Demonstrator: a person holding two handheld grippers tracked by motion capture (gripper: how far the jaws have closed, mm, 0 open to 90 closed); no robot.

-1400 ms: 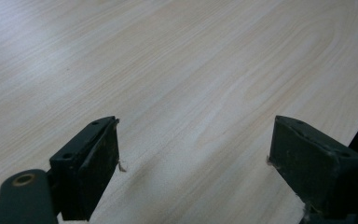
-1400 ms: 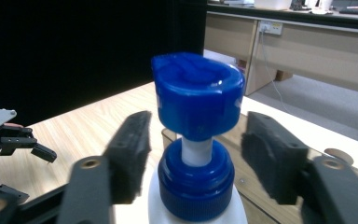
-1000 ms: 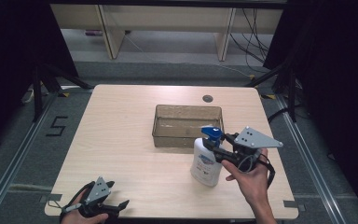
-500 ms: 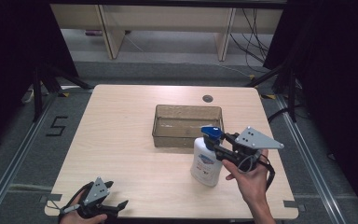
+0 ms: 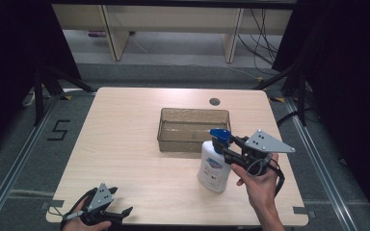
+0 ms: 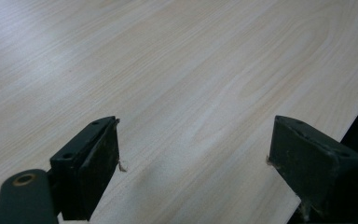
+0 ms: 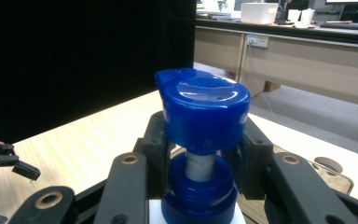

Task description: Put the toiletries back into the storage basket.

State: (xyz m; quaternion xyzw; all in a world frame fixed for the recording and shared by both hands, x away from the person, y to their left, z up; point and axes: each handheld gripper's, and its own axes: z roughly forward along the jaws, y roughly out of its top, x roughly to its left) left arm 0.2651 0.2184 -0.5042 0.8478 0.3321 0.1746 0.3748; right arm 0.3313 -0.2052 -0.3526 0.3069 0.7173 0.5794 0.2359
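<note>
A white pump bottle [image 5: 213, 166] with a blue pump head [image 5: 219, 135] stands upright on the wooden table [image 5: 125, 134], right of centre. My right gripper [image 5: 223, 147] comes in level from the right. Its jaws have just been closing, and they are now shut on the bottle's neck, just under the head. In the right gripper view the pump head [image 7: 203, 107] sits above the two black fingers [image 7: 156, 149], which press on the neck from both sides. My left gripper [image 5: 120, 214] rests at the table's front left edge. Its jaws [image 6: 193, 158] are open over bare wood.
A clear brownish plastic bin [image 5: 180, 144] stands just behind the bottle, near the table's middle. A round cable hole [image 5: 215, 101] lies at the back edge. Dark curtains hang on both sides, and desks stand beyond the table.
The right gripper's jaws have narrowed slightly around the bottle's neck. Neither hand nor the bottle has shifted.
</note>
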